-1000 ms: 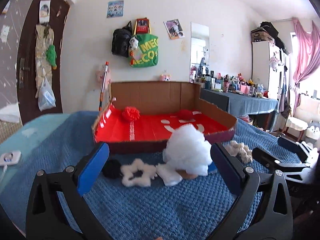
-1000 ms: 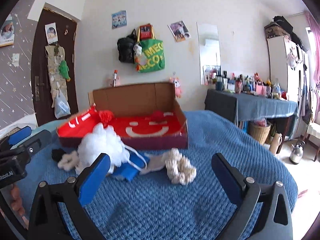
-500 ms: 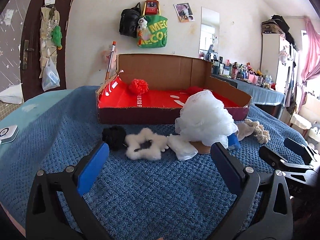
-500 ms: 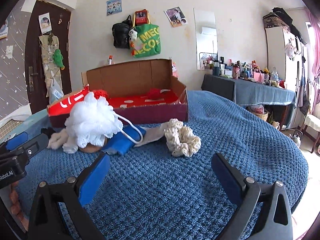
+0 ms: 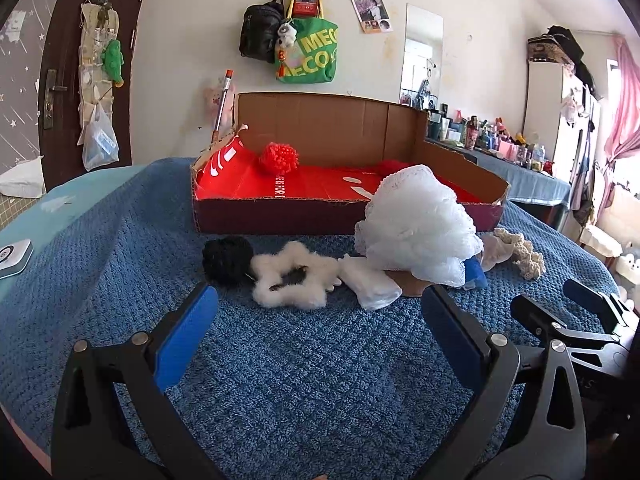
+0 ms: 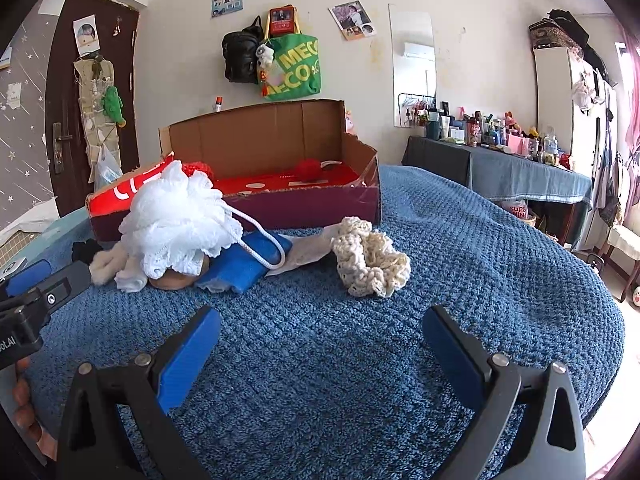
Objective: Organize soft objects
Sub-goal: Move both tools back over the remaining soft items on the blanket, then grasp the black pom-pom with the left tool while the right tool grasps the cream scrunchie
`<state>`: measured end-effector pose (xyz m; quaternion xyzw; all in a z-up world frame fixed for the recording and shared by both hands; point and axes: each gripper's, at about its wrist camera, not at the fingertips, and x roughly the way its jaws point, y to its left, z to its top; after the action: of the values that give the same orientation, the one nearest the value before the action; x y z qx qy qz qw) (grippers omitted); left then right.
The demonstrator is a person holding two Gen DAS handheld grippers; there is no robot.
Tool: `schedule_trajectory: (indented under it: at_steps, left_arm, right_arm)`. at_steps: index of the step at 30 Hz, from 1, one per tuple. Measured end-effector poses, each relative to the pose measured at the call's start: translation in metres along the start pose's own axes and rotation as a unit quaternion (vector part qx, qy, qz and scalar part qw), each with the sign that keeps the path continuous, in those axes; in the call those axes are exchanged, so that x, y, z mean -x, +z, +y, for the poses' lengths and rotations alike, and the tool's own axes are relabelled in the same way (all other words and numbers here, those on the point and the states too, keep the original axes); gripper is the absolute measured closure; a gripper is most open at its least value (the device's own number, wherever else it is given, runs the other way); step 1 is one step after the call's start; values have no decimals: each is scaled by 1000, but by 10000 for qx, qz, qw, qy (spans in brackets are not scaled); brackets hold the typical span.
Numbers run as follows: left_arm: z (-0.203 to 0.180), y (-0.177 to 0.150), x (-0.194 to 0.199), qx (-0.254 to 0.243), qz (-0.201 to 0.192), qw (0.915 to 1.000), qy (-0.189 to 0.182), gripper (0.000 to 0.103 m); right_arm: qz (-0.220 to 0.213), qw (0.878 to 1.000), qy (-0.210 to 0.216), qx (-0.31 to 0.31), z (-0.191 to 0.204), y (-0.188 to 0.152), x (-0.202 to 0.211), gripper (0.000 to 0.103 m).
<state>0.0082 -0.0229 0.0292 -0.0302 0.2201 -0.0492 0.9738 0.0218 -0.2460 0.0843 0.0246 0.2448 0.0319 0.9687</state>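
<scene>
A cardboard box (image 5: 280, 216) with a red lining stands on the blue bed cover; a red pompom (image 5: 279, 158) lies inside. In front of it lie a black pompom (image 5: 227, 259), a white fluffy star scrunchie (image 5: 294, 280), a white cloth (image 5: 374, 286), a white mesh bath pouf (image 5: 418, 226), a blue pad (image 6: 244, 262) and a cream crochet scrunchie (image 6: 370, 258). My left gripper (image 5: 320, 320) is open and empty, just short of the star scrunchie. My right gripper (image 6: 322, 336) is open and empty, just short of the cream scrunchie.
A small white device (image 5: 12, 258) lies at the bed's left edge. A cluttered table (image 6: 520, 168) with a blue cloth stands at the right. A door (image 5: 72, 72) and hanging bags (image 5: 308, 52) are behind the box.
Both grippers have dropped lower and come closer to the row of soft objects in front of the box. Both stay open and empty.
</scene>
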Motion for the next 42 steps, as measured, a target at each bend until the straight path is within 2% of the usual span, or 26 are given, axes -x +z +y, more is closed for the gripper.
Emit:
schedule_trajectory:
  at_steps: [15, 24, 32, 37, 40, 42]
  left_arm:
    - [15, 29, -8, -18, 294, 9995, -57, 0]
    - [45, 44, -24, 61, 643, 9979, 16, 0]
    - [73, 50, -42, -80, 1013, 9946, 199, 0]
    - [85, 51, -56, 44, 1250, 9921, 58, 2]
    - [84, 47, -67, 1, 1469, 9889, -207, 23]
    - [81, 43, -76, -12, 1672, 9844, -540, 56]
  right_arm:
    - [5, 9999, -103, -35, -11, 26, -1, 0]
    - [378, 9990, 2, -234, -31, 46, -21, 0]
    - [790, 9967, 198, -21, -38, 58, -38, 0]
    - [987, 9947, 285, 21, -47, 61, -46, 0]
    - [1160, 9924, 398, -41, -53, 61, -54, 16]
    - [1300, 9904, 452, -87, -56, 61, -60, 36]
